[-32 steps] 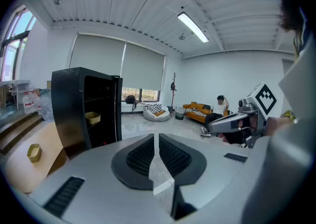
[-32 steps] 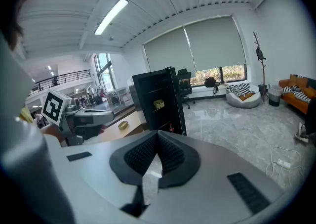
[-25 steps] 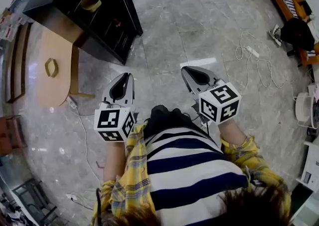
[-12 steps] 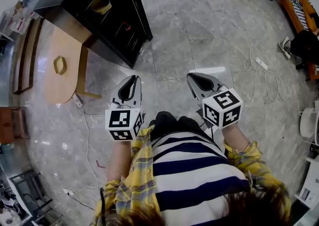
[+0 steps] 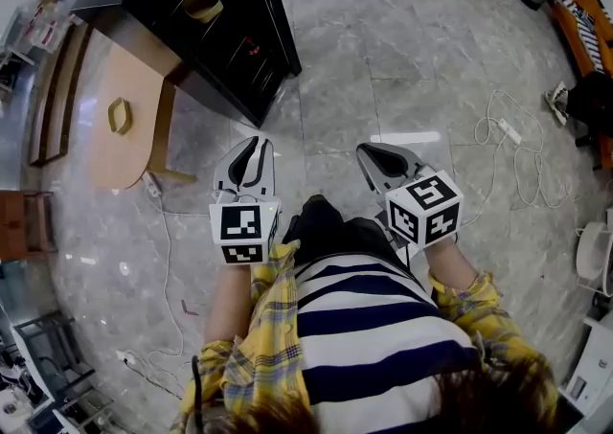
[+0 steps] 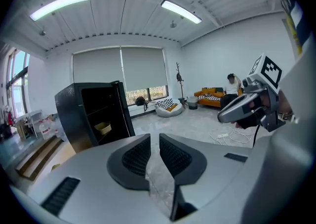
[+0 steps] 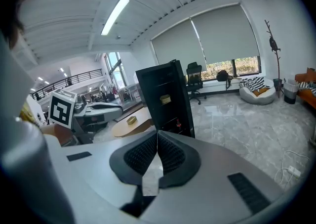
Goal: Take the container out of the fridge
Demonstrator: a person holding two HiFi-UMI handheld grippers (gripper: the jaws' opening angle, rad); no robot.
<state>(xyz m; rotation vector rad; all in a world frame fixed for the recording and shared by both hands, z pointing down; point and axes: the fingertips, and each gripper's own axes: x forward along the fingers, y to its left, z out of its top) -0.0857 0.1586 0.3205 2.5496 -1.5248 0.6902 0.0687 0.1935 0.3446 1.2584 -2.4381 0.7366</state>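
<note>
Left gripper: jaws almost together, thin slit between them, nothing inside. Right gripper: jaws closed tip to tip, empty. Both are held over the grey marble floor, well apart from the open black fridge. The pale yellow container sits on a fridge shelf.
</note>
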